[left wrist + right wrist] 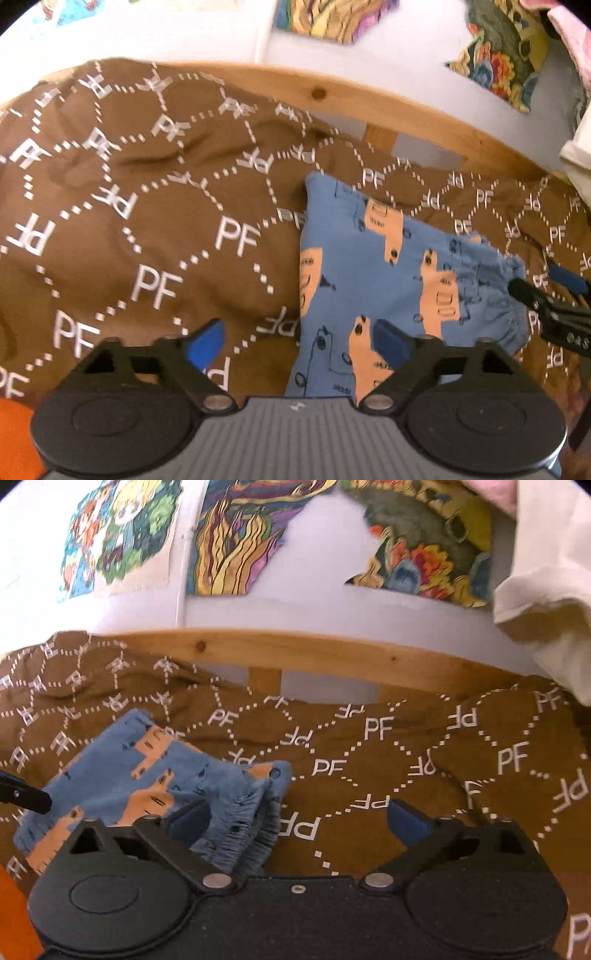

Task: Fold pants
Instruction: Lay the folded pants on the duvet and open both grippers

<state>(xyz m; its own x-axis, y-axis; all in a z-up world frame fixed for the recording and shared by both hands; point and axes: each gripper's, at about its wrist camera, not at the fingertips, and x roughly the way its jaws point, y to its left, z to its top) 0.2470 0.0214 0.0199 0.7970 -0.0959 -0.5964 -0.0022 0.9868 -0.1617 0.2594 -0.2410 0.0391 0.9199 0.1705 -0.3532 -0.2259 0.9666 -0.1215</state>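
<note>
In the left wrist view, the left tool [297, 338] hangs over a brown bedspread [122, 229] printed with white "PF" letters and dotted diamonds, and its two blue-padded fingers [205, 341] stand wide apart with nothing between them. The pants [373, 273], blue with orange patches and small dark drawings, lie folded into a compact bundle on the bedspread just ahead and to the right of this tool, the right finger sitting over their near edge. The gathered waistband end of the pants points away to the right, where the right tool [550, 291] reaches in at the frame edge just beside it; whether it touches the cloth cannot be told. Beyond the bedspread runs a wooden bed rail [369, 99], then a white wall with colourful posters [506, 55]. In the right wrist view, the right tool [299, 818] also has its fingers [408, 821] spread wide, gripping nothing. The pants [122, 775] lie ahead and to the left, their ruffled elastic waistband [243, 823] bunched up against the inner side of the left finger. The tip of the left tool [26, 795] shows at the far left, over the pants' other end. A cream cloth [546, 602] hangs at the upper right, above the wooden bed rail [332, 653].
</note>
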